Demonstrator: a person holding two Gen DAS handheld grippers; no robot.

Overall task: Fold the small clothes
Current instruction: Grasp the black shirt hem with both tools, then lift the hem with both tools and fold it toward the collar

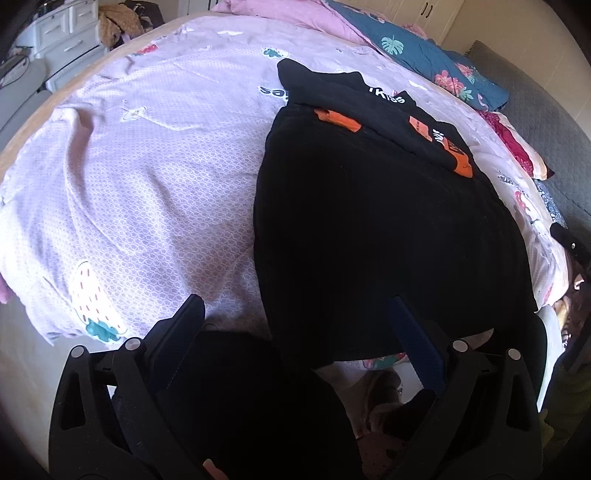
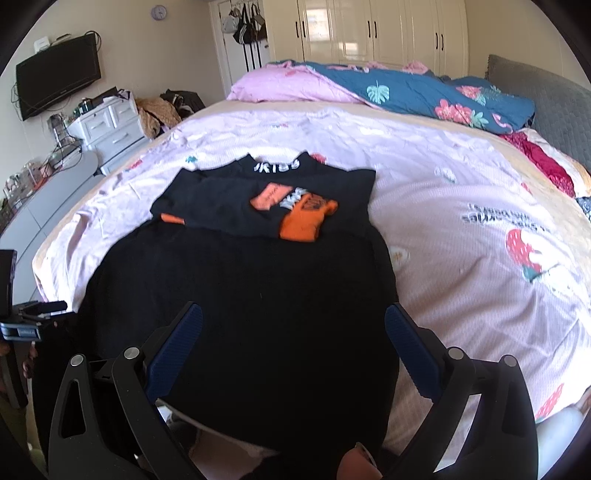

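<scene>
A black garment (image 1: 376,236) (image 2: 251,314) lies spread flat on the pink bedsheet (image 1: 155,177) (image 2: 461,258), its near hem hanging over the bed's front edge. Farther back rests a folded black top with orange patches and white lettering (image 1: 417,125) (image 2: 280,199). My left gripper (image 1: 295,314) stands open just above the near left corner of the spread garment, holding nothing. My right gripper (image 2: 293,314) is open too, hovering over the garment's near middle, with no cloth between its blue pads (image 2: 410,350).
A blue floral quilt (image 2: 424,92) and pink bedding (image 2: 288,85) are piled at the bed's far side, next to a grey headboard (image 2: 546,110). White drawers (image 2: 110,129), a wall TV (image 2: 59,77) and wardrobes (image 2: 369,33) line the room. The other gripper's body (image 2: 22,325) shows at the left edge.
</scene>
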